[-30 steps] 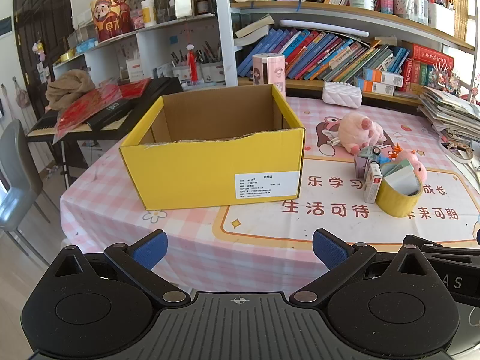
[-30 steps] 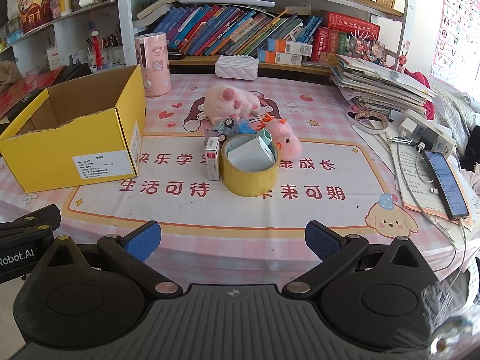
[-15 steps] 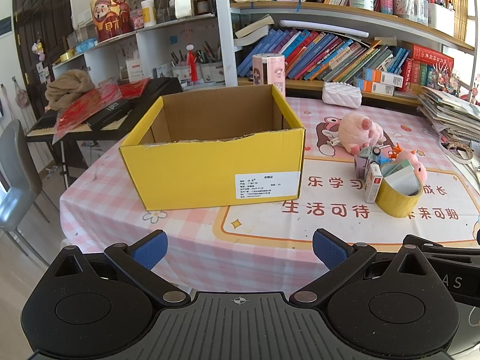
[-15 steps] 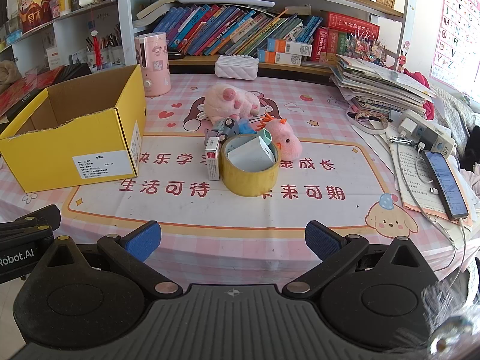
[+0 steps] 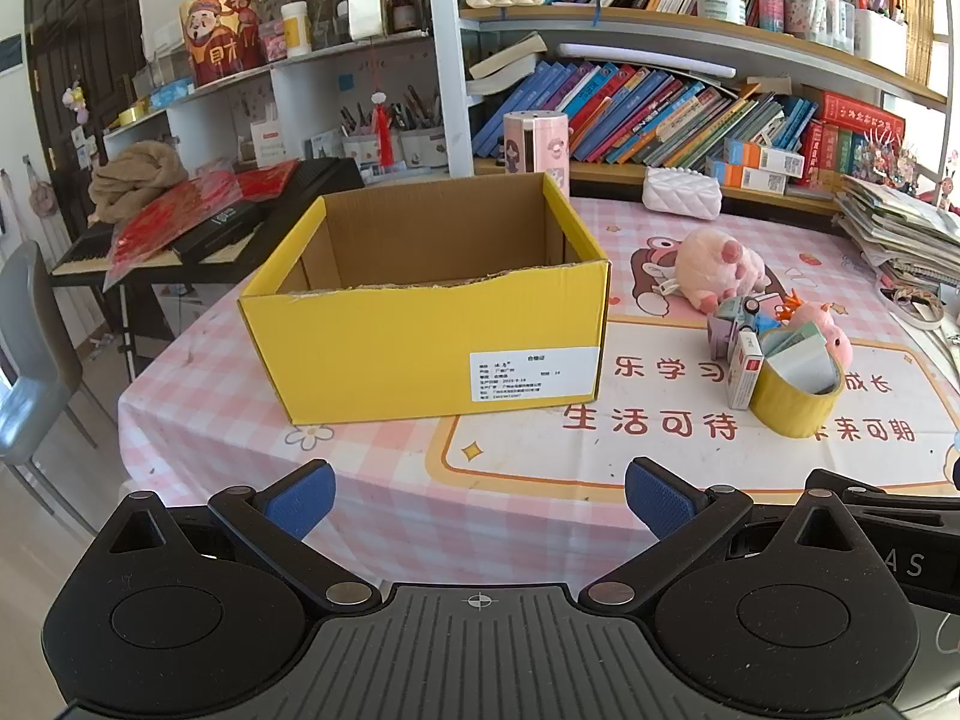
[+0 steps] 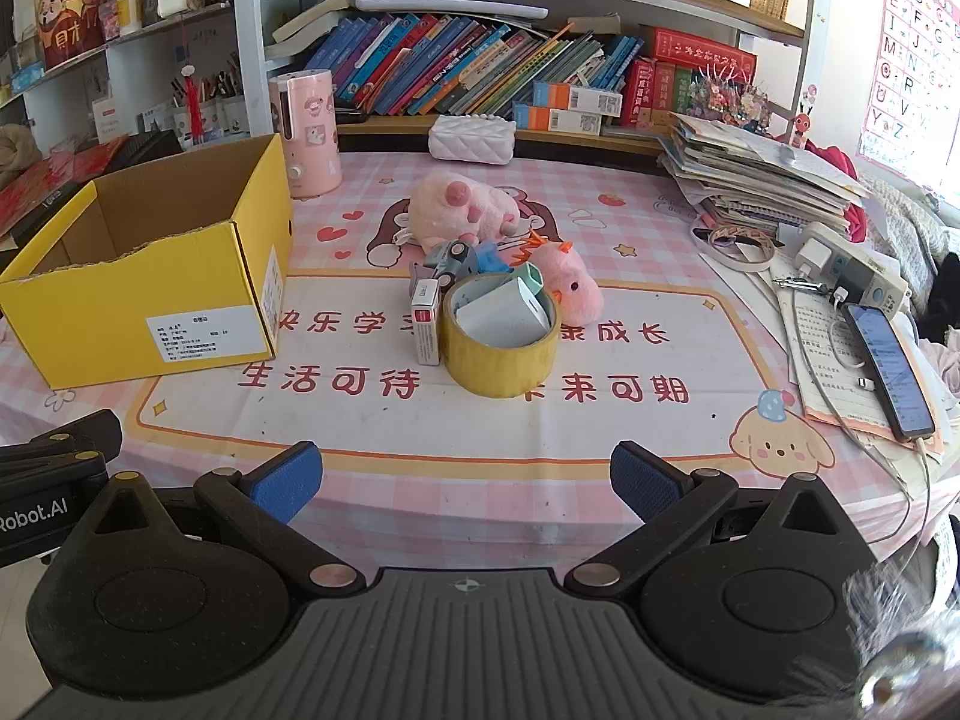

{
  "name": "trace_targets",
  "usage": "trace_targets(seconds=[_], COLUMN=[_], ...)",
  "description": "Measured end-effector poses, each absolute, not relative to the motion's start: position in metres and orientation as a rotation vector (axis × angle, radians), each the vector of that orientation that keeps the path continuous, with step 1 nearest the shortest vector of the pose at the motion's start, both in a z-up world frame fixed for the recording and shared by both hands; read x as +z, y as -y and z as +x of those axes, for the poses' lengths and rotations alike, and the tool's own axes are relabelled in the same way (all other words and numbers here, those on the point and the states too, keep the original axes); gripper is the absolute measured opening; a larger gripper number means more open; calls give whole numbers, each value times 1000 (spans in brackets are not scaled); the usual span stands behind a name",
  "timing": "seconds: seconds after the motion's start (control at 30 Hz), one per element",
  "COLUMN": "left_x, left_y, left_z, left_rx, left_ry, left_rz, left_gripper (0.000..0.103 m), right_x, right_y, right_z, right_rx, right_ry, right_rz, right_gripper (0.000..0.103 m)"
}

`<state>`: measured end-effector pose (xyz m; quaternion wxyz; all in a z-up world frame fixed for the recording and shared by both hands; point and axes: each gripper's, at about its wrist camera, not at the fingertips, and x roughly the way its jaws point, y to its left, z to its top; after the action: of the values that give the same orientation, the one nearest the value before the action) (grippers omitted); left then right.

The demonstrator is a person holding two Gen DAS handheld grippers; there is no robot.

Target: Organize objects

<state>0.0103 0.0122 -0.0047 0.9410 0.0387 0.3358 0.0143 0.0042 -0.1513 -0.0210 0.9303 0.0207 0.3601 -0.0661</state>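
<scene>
An open, empty yellow cardboard box [image 5: 420, 324] [image 6: 150, 294] stands on the pink checked tablecloth. To its right lies a cluster: a yellow tape roll [image 6: 499, 354] [image 5: 795, 399] with a white card inside, a small red-and-white carton [image 6: 426, 330], a pink plush pig [image 6: 462, 213], a smaller pink plush [image 6: 570, 282] and a small toy car [image 6: 450, 258]. My left gripper [image 5: 477, 495] is open and empty at the table's near edge, in front of the box. My right gripper [image 6: 465, 480] is open and empty, in front of the tape roll.
A pink cylinder [image 6: 306, 132] and a white quilted pouch [image 6: 474, 138] stand at the back. A stack of papers [image 6: 750, 174], a power strip [image 6: 852, 267] and a phone [image 6: 888, 369] lie at the right. Bookshelves rise behind. A keyboard [image 5: 204, 228] and a chair [image 5: 30, 372] are to the left.
</scene>
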Motion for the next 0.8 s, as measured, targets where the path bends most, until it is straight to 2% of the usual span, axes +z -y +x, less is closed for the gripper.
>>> trace_targets(seconds=[0.8], left_x=[-3], left_y=[-12], left_z=[11], left_rx=[27], left_ry=[-685], left_rz=[78], left_gripper=[103], right_x=[-21], right_y=[152], right_z=[3], right_rx=[-136], right_ry=[-736], right_rz=[42], right_gripper=[103])
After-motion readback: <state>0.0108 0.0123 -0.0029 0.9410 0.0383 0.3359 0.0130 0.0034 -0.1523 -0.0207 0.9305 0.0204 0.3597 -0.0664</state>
